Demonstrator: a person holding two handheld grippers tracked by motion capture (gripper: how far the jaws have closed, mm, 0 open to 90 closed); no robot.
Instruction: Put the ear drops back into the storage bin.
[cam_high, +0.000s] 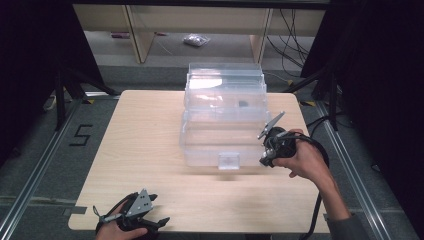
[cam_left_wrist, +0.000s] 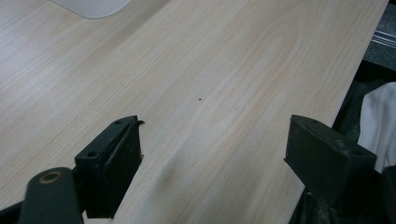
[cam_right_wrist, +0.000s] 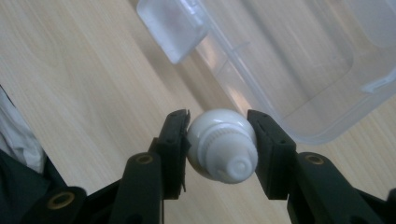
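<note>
The right gripper (cam_right_wrist: 218, 140) pinches a small white bottle (cam_right_wrist: 222, 144) between its pads just beside the clear plastic box (cam_high: 224, 117) at its front right corner, while the left gripper (cam_left_wrist: 212, 154), jaws apart and holding nothing, rests well apart from the box at the table's (cam_high: 145, 150) near edge.

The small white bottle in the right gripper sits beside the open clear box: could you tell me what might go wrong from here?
1. The small white bottle is round and smooth, pinched at its sides by the right gripper, so it may slip or twist out.
2. The clear box looks light; its near wall or front latch tab could be bumped, shoving it across the table.
</note>
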